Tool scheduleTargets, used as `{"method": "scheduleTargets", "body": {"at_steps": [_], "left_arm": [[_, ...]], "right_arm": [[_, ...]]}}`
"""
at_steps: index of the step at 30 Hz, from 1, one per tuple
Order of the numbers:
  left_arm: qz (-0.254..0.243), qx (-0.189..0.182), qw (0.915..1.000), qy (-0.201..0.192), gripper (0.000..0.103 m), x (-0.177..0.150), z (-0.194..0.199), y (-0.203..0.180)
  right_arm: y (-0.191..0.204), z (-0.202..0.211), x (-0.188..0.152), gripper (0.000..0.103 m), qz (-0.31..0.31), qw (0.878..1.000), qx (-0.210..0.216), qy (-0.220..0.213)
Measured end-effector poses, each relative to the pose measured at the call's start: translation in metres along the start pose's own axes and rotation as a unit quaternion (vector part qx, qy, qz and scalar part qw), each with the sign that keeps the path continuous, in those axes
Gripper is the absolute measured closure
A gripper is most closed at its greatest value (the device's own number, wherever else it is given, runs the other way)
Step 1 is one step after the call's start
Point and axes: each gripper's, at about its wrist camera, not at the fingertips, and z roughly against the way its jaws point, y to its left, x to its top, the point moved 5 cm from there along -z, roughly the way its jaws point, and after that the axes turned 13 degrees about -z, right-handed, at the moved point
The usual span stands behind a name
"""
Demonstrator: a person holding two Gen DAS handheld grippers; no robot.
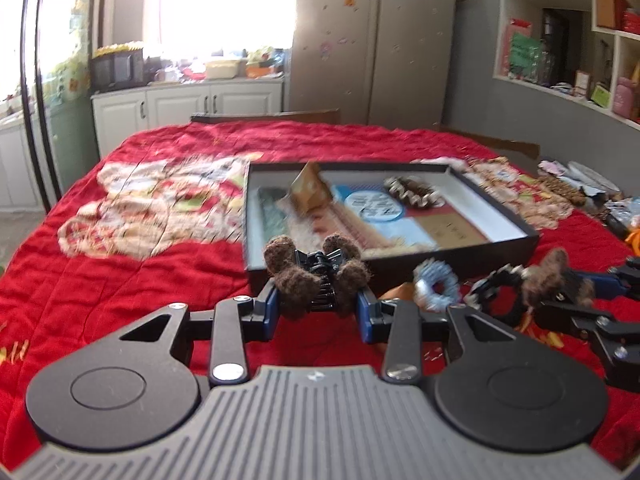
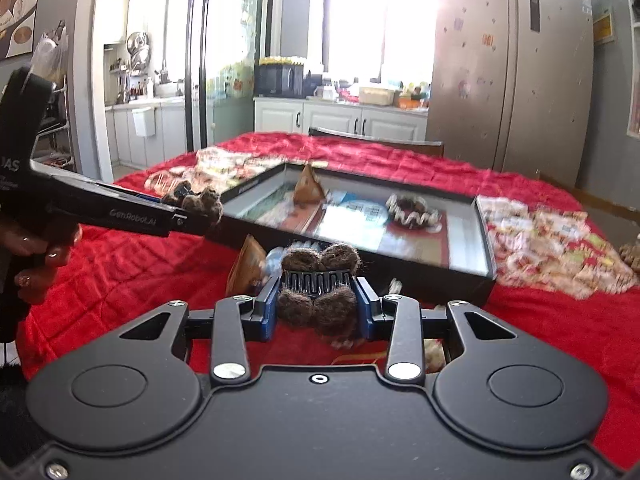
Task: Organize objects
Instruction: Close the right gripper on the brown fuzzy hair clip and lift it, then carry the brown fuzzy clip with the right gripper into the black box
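My left gripper (image 1: 318, 304) is shut on a black hair claw clip with brown fuzzy pom-poms (image 1: 316, 276), held above the red cloth just in front of the black tray (image 1: 532, 236). My right gripper (image 2: 318, 306) is shut on a second brown fuzzy claw clip (image 2: 318, 284), also in front of the tray (image 2: 486, 248). The right gripper with its clip shows in the left wrist view (image 1: 556, 284); the left one shows in the right wrist view (image 2: 196, 204). The tray holds a brown triangular packet (image 1: 310, 192), a round blue-white item (image 1: 374, 206) and a brown frilly scrunchie (image 1: 414, 194).
A blue-grey scrunchie (image 1: 436, 284) and a brown packet (image 2: 248, 266) lie on the red patterned cloth (image 1: 132, 248) in front of the tray. More small items lie at the table's right edge (image 1: 580, 192). Chairs, cabinets and a fridge stand beyond.
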Motion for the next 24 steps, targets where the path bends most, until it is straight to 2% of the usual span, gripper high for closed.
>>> {"method": "scheduleTargets", "body": {"at_steps": [9,15,24], "left_arm": [[-0.021,-0.022,0.9988,-0.039,0.061,0.034,0.003,-0.016],[-0.017,-0.032,0.9975,-0.060,0.061,0.054,-0.001,-0.020],[-0.014,-0.035,0.9977,-0.055,0.061,0.072,-0.025,-0.018]], "right_arm": [[-0.017,0.004,0.025,0.067,-0.014,0.999,-0.015,-0.025],[-0.028,-0.002,0.041,0.067,-0.026,0.999,-0.016,-0.030],[-0.045,-0.025,0.078,0.067,-0.037,0.998,-0.024,-0.049]]}}
